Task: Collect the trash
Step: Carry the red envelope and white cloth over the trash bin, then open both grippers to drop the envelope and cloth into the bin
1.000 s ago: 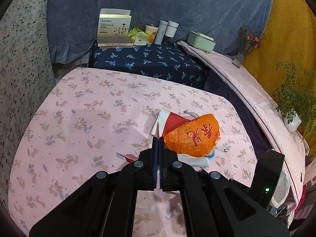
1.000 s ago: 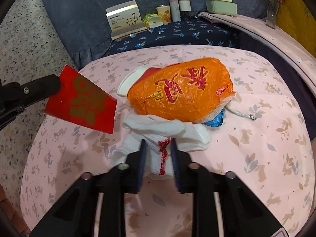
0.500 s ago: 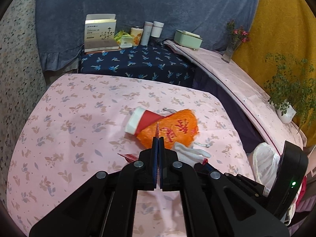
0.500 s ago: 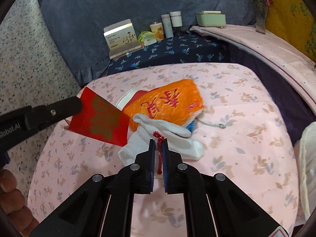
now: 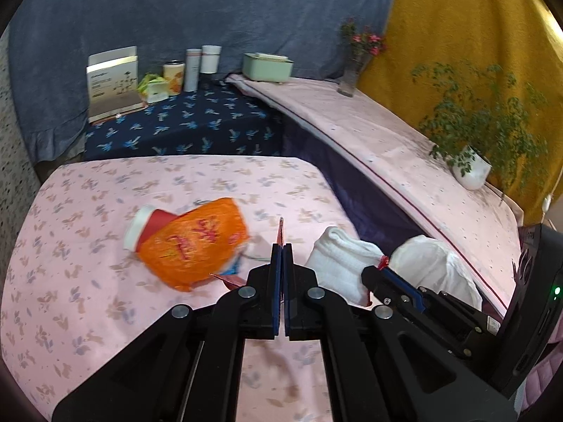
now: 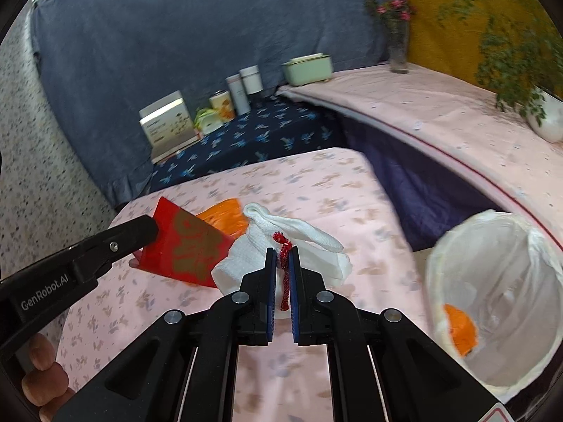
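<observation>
My left gripper (image 5: 282, 246) is shut on a flat red paper envelope (image 6: 186, 246), seen edge-on in the left wrist view (image 5: 280, 232). My right gripper (image 6: 281, 256) is shut on a white glove with red trim (image 6: 299, 246) and holds it above the table; the glove also shows in the left wrist view (image 5: 341, 263). An orange plastic bag (image 5: 195, 242) lies on the pink tablecloth over a red-and-white paper cup (image 5: 146, 225). A bin lined with a white bag (image 6: 492, 302) stands at the table's right edge with an orange scrap (image 6: 459, 330) inside.
The pink floral table (image 5: 88, 281) fills the foreground. Behind it a dark blue table (image 5: 183, 123) holds a box, cans and cups. A long pink shelf (image 5: 404, 147) on the right carries a green box, a flower vase and a potted plant (image 5: 471, 168).
Both grippers have lifted and swung right with their loads. The glove has come off the table and away from the orange bag. The lined bin has come into view.
</observation>
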The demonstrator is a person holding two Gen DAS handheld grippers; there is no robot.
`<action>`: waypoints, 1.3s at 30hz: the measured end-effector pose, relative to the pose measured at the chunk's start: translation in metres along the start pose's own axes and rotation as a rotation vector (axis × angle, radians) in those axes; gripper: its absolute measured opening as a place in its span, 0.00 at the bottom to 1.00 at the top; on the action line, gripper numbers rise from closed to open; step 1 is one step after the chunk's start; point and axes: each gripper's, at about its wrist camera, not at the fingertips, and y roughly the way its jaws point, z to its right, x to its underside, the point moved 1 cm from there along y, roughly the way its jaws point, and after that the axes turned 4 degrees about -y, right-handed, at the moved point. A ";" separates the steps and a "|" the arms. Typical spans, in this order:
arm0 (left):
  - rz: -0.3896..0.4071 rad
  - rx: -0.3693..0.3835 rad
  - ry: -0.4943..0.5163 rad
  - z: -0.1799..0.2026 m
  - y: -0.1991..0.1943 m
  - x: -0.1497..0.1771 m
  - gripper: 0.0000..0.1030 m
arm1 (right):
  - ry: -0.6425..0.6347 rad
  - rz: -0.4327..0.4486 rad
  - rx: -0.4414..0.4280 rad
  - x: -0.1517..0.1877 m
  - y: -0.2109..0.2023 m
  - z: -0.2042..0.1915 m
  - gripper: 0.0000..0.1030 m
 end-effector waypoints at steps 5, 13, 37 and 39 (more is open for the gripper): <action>-0.015 0.046 0.054 0.044 0.009 0.004 0.00 | 0.064 0.029 0.059 0.000 -0.021 0.047 0.07; -0.042 0.108 0.139 0.110 0.024 0.016 0.00 | 0.149 0.059 0.145 0.009 -0.050 0.114 0.07; -0.137 0.210 0.280 0.221 0.062 0.046 0.10 | 0.336 0.079 0.298 0.044 -0.084 0.219 0.17; -0.129 0.194 0.285 0.222 0.063 0.048 0.18 | 0.346 0.087 0.306 0.044 -0.086 0.222 0.25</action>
